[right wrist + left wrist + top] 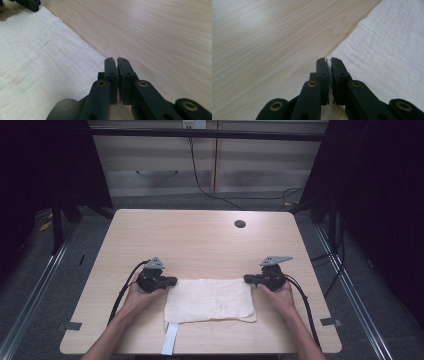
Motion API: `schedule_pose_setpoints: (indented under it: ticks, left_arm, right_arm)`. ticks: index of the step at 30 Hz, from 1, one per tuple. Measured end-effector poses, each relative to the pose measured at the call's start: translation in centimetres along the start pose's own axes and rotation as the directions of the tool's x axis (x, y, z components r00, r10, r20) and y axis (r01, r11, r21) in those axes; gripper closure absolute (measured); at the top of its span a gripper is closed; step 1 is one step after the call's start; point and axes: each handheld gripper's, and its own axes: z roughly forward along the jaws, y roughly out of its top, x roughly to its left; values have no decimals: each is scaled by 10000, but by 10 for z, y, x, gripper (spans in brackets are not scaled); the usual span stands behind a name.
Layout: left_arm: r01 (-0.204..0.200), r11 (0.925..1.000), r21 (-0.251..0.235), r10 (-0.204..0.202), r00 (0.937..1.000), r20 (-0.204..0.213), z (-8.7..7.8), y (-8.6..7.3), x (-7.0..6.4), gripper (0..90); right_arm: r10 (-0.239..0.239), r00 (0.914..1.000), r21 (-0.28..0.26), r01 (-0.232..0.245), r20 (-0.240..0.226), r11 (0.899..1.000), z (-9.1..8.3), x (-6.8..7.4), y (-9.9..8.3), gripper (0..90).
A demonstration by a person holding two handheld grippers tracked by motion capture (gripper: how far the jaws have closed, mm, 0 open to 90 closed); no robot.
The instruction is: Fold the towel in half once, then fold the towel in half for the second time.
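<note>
We see a white cloth [209, 301] lying flat on the near half of a light wood table [200, 240], roughly centred left to right, its near edge a bit uneven. A white strip [170, 339] sticks out from under the cloth's near left corner toward the table's near edge.

The left gripper [171, 281] sits at the cloth's far left corner, held by the person's left hand [140, 296]. In the left gripper view its jaws are pressed together at that corner with a sliver of white cloth showing between them, so we read it as clamped on the cloth [387, 50].

The right gripper [247, 279] sits at the cloth's far right corner, held by the right hand [280, 296]. In the right gripper view the jaws are together right at the cloth [45, 65] edge; we cannot tell whether fabric is actually caught between them. The left gripper [27, 4] shows far off at the top left of that view, at the cloth's other far corner.

Both grippers point inward toward each other along the cloth's far edge. Black cables trail from each toward the near side. A dark round hole [240, 224] sits in the table at far right, well apart from the cloth. Grey floor and dark stands surround the table.
</note>
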Motion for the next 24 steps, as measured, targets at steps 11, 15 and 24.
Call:
schedule_pose_setpoints:
  ticks: [11,15,24]
  left_arm:
    - [341,9981,-505,-346,9994,-89,-8,2,9,856]
    - [358,9979,-539,-365,9992,-134,-9,3,7,856]
    - [484,9962,-721,-494,9987,-119,-12,5,6,856]
  right_arm:
    - [-197,9998,-550,197,-9,9983,-10,6,9,868]
    - [-348,9994,-832,346,-7,9959,-16,10,13,869]
    - [-892,9960,-1300,876,-65,9876,-33,26,18,869]
